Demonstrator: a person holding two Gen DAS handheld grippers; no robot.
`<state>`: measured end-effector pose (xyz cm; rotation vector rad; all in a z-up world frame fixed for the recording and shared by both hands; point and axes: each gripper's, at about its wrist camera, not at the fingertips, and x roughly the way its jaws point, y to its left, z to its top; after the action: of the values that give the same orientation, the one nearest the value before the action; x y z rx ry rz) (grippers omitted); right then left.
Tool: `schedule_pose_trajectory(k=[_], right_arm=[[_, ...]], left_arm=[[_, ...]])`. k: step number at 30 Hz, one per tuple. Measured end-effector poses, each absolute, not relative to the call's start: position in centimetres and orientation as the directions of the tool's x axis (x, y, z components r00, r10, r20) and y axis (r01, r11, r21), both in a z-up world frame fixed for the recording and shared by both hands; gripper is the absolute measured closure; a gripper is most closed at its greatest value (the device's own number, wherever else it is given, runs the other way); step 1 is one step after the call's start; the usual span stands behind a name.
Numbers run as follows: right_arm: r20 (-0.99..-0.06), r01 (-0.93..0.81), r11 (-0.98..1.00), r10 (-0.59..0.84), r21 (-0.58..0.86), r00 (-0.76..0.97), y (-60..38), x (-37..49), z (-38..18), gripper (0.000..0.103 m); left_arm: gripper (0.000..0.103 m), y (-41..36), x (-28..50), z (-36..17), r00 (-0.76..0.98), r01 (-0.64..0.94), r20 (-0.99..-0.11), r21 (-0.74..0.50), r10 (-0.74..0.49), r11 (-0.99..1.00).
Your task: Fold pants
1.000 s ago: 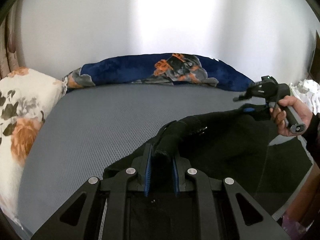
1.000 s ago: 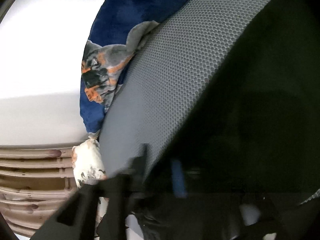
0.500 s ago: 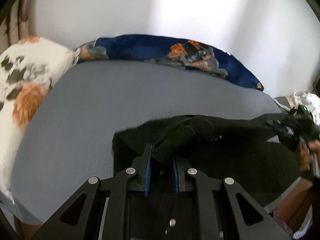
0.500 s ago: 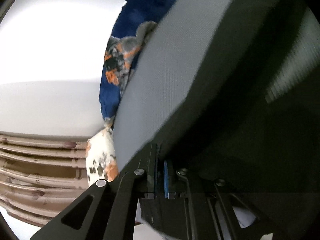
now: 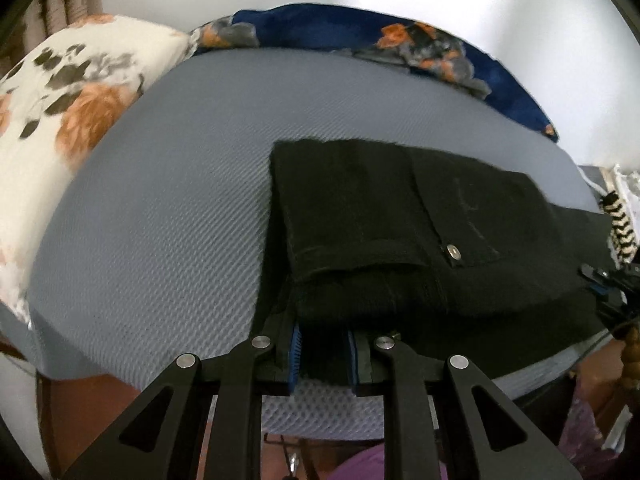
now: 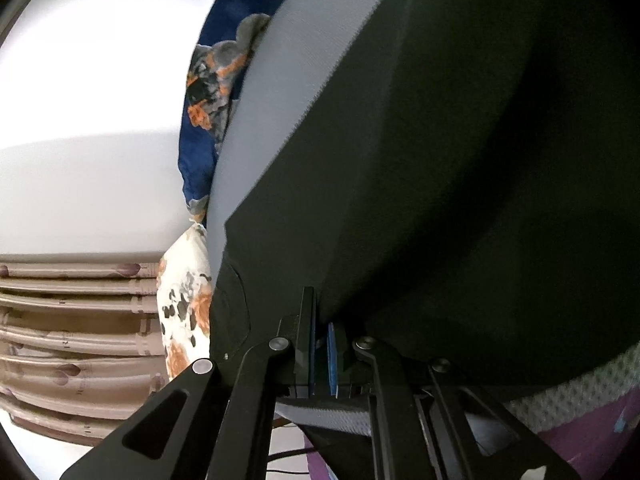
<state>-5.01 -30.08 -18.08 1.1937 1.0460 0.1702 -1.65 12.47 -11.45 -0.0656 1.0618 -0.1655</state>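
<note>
The right claw is pinched tight on the edge of the black pants, whose dark cloth fills most of the view. Beside the pants runs a strip of grey bed. Along the bed's far edge lies a dark blue blanket with orange and grey print. A white flowered pillow sits at the bed's end, next to a pleated tan curtain.
</note>
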Motion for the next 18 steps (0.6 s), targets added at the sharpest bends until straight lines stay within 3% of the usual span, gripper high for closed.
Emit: schedule_pose_trajectory(k=[7, 13, 14, 15, 16, 18], right_arm=[[-0.593, 0.416, 0.425, 0.627, 0.804, 0.505, -28.7, -6.7, -20.0, 0.097], [-0.569, 0.409, 0.400, 0.644, 0.820, 0.511, -28.9, -7.1, -21.7, 0.097], [-0.547, 0.394, 0.384, 0.650, 0.835, 0.527, -29.0, -7.2, -21.7, 0.095], [-0.529, 0.384, 0.368, 0.655, 0.847, 0.539, -29.1, -7.3, -21.6, 0.094], [-0.499, 0.367, 0.342, 0.662, 0.865, 0.559, -29.4, -7.4, -21.6, 0.091], [-0.440, 0.330, 0.293, 0.663, 0.897, 0.606, -30.2, -7.6, -21.7, 0.083]], left_arm=[[0.084, 14.3, -2.5, -13.2, 0.429, 0.035, -0.897, -0.103, -0.108, 0.994], [0.080, 15.2, -3.3, -12.1, 0.462, -0.079, -0.870, 0.152, 0.171, 0.985], [0.072, 15.5, -3.6, -11.3, 0.482, -0.111, -0.847, 0.193, 0.223, 0.975], [0.057, 15.8, -3.8, -10.6, 0.497, -0.136, -0.832, 0.207, 0.248, 0.969], [0.051, 15.9, -4.1, -9.8, 0.511, -0.155, -0.822, 0.199, 0.251, 0.968], [0.049, 15.1, -4.4, -7.9, 0.546, -0.104, -0.826, 0.103, 0.144, 0.989]])
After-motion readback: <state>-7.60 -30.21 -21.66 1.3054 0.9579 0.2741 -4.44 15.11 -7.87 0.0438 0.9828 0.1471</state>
